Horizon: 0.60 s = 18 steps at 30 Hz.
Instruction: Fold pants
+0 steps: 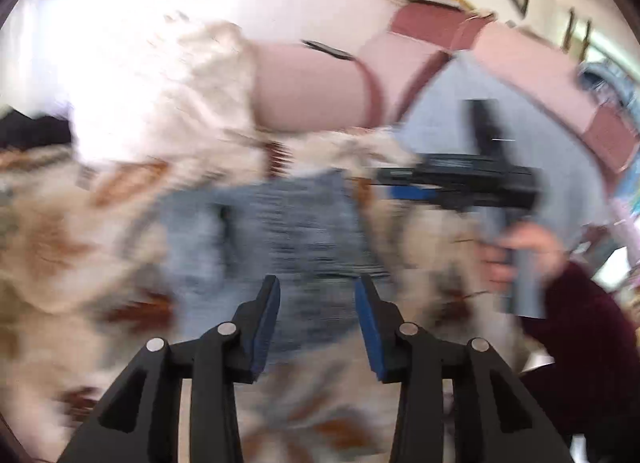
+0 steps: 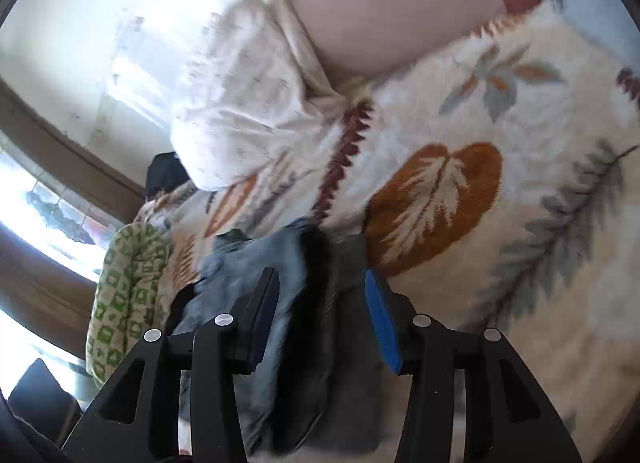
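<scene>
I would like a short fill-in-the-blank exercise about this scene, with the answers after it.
1. The jeans lie on a blanket printed with ____.
2. The pads on the left gripper are ____ in colour.
3. In the right wrist view, the jaws of the right gripper stand ____, not pressing the jeans.
4. Beyond the blanket lies a plain ____ pillow.

Answers: leaves; blue; open; pink

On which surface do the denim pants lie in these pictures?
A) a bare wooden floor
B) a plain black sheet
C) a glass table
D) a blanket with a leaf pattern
D: the denim pants lie on the pale blanket printed with orange and grey leaves.
</scene>
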### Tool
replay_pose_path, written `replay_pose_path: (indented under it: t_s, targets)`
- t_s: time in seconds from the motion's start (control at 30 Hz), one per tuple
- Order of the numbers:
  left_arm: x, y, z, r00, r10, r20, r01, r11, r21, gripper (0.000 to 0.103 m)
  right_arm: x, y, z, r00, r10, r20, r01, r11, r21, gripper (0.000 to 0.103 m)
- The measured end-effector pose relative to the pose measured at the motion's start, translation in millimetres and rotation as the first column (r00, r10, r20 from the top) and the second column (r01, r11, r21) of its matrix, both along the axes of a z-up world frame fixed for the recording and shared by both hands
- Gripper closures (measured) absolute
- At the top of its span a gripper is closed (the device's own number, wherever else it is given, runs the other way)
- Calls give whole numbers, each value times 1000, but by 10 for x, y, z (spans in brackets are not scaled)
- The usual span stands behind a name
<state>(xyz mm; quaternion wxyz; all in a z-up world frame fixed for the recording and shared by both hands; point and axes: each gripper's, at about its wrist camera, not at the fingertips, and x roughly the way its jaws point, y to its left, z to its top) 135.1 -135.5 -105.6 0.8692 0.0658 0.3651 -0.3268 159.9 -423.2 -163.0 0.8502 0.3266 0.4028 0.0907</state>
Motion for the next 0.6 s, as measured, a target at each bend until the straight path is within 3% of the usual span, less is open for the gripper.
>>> replay_pose_path:
  t_s: [0.13, 0.3, 0.4, 0.47, 0.6]
  targets:
    - [266, 147, -133, 990, 125, 58, -134, 975, 176, 61, -359, 455, 335, 993, 27, 118, -14, 993, -113, 58]
    - [376, 187, -347, 989, 145, 12, -144, 968, 207, 61, -531, 1008, 354, 987, 56, 153, -34, 989, -146, 58]
    - [415, 123, -508, 990, 136, -27, -128, 970, 207, 64, -460, 1215, 230, 988, 93, 122, -75, 986, -146, 58]
    - [414, 78, -574, 991, 128, -44, -117, 973, 201, 64, -393, 1324, 107, 990, 119, 77, -101, 974, -204, 58]
    - [468, -25, -771, 989, 137, -54, -120, 961, 247, 64, -273, 1303, -273, 990, 127, -55, -135, 970, -203, 62]
